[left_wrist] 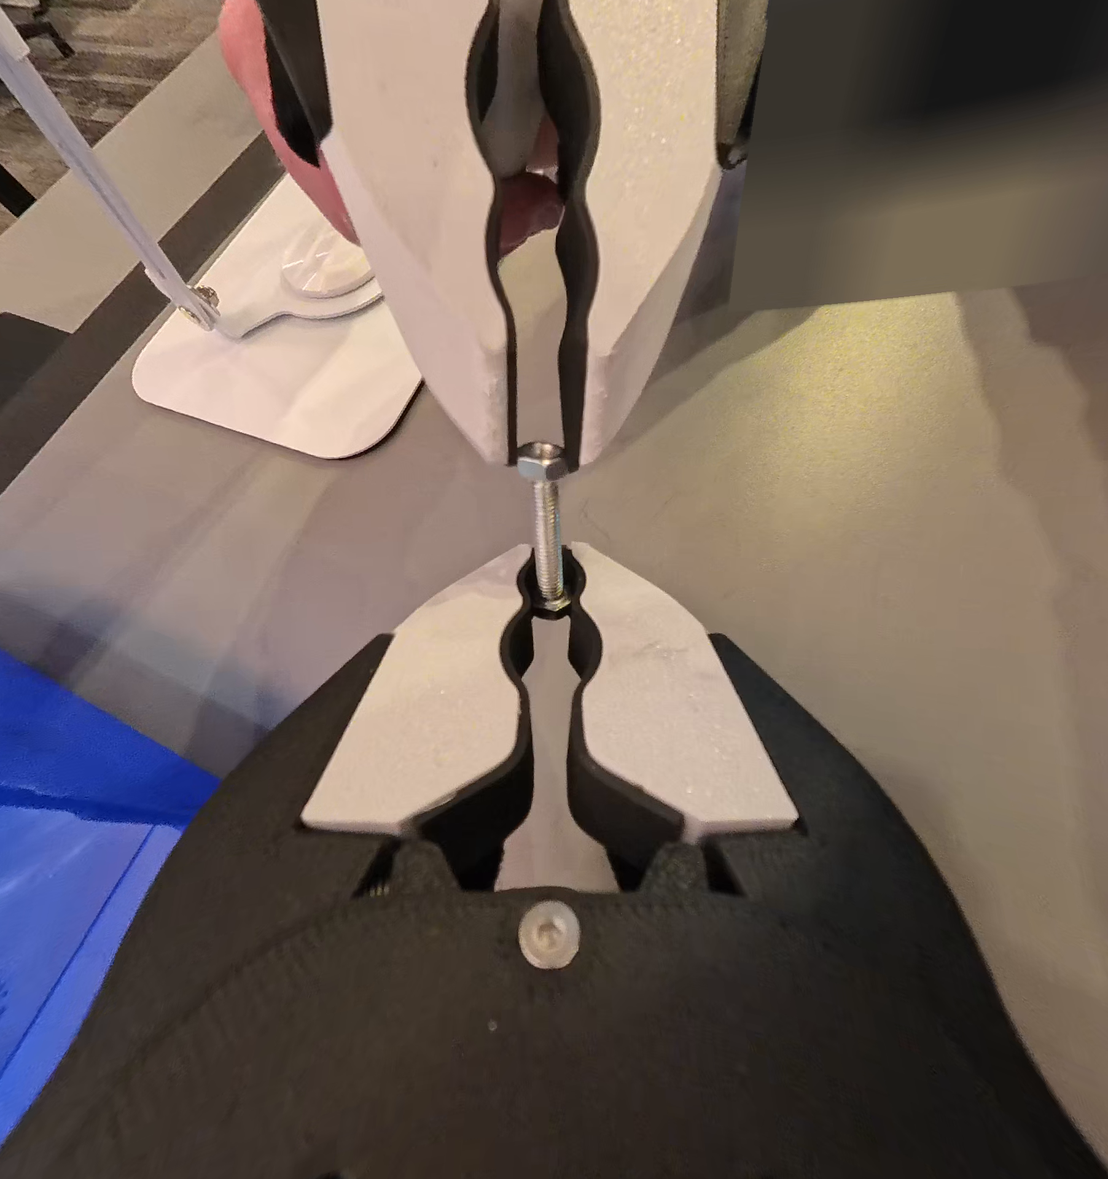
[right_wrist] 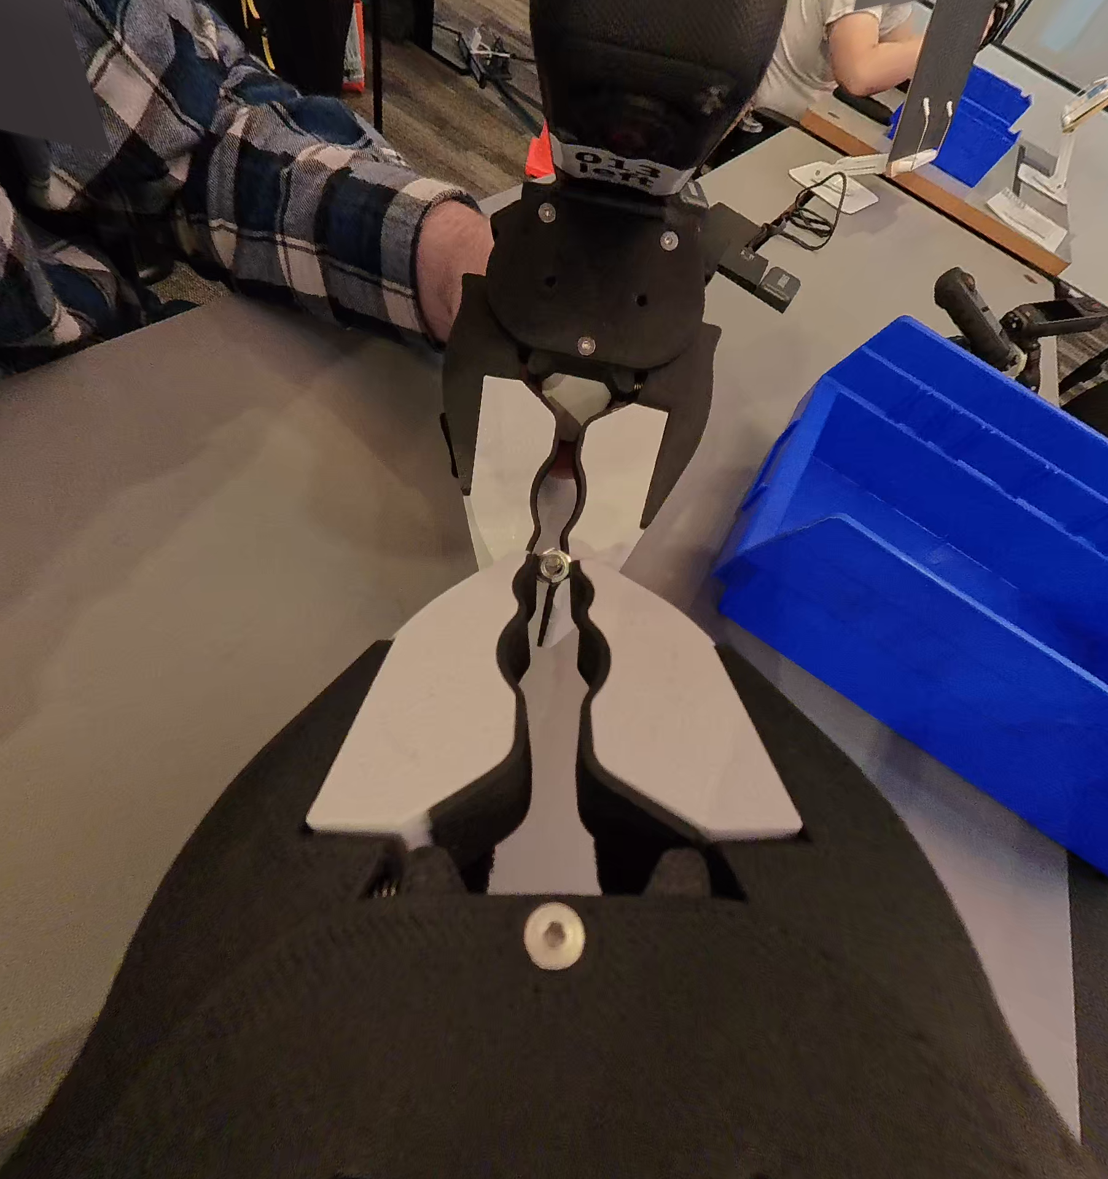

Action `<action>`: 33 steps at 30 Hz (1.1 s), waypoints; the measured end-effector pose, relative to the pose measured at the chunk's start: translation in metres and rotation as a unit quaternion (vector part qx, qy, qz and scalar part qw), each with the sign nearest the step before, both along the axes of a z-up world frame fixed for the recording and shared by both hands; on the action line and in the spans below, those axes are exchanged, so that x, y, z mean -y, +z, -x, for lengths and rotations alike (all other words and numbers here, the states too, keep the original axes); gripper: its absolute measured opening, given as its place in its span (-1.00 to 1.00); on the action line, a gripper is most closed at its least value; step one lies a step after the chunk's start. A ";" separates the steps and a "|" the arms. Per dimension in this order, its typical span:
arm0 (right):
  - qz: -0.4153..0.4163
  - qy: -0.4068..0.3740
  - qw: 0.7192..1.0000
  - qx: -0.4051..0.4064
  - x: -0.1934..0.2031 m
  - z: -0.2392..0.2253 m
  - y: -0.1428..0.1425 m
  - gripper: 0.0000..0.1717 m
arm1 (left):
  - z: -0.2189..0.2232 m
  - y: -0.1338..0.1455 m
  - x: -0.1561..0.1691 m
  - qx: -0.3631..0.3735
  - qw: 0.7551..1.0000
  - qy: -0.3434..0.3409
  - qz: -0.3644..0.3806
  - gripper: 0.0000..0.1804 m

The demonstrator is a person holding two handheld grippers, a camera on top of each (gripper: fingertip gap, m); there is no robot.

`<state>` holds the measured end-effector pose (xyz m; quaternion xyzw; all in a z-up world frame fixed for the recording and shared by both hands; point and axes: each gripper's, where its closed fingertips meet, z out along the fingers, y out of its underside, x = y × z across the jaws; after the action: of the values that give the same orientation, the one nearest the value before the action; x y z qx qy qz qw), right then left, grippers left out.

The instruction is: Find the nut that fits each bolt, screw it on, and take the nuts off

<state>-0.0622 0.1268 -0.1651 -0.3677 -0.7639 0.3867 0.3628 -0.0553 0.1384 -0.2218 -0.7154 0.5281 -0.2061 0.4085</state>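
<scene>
Gripping a silver bolt (left_wrist: 549, 548) in mid-air over the grey table (left_wrist: 794, 510), our left gripper (left_wrist: 550, 577) pinches its shank while the right gripper (left_wrist: 540, 456) clamps the hex nut (left_wrist: 540, 466) at its far end. Any tilt between our hands, we judge, could cross-thread the nut or drop it.

nut (left_wrist: 540, 460) atop bolt (left_wrist: 547, 536), bin (right_wrist: 960, 574) on table (right_wrist: 188, 510)

A silver bolt (left_wrist: 548, 542) with a silver nut (left_wrist: 540, 464) spans two pairs of white fingers (left_wrist: 449, 702) lined in black, over a grey table (left_wrist: 858, 510), with a bright blue bin (right_wrist: 960, 561) right of the fingers and a navy-and-white plaid sleeve (right_wrist: 251, 210) beyond them.
</scene>
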 end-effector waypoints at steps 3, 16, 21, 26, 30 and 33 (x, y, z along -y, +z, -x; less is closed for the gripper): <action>-0.002 0.000 1.000 -0.003 0.001 0.000 0.000 -0.88 | -0.001 0.000 0.000 0.004 1.000 -0.001 0.001 -0.94; 0.003 -0.012 1.000 -0.001 -0.002 0.001 -0.004 -0.88 | 0.001 -0.002 -0.004 -0.003 1.000 0.010 -0.005 -0.94; 0.003 -0.036 0.999 0.002 -0.009 0.003 -0.010 -0.88 | 0.007 -0.007 -0.013 -0.020 0.999 0.034 -0.016 -0.94; 0.023 -0.059 0.998 0.001 -0.015 0.007 -0.016 -0.88 | 0.011 -0.014 -0.021 -0.042 0.997 0.056 -0.028 -0.94; 0.033 -0.080 0.996 -0.003 -0.022 0.010 -0.020 -0.88 | 0.015 -0.017 -0.029 -0.055 0.995 0.076 -0.042 -0.94; 0.046 -0.096 0.994 -0.010 -0.027 0.011 -0.021 -0.88 | 0.018 -0.017 -0.034 -0.053 0.993 0.091 -0.050 -0.94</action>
<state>-0.0735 0.1536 -0.1865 -0.4520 -0.7029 0.3880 0.3888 -0.0731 0.1728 -0.2392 -0.7489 0.4915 -0.1037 0.4322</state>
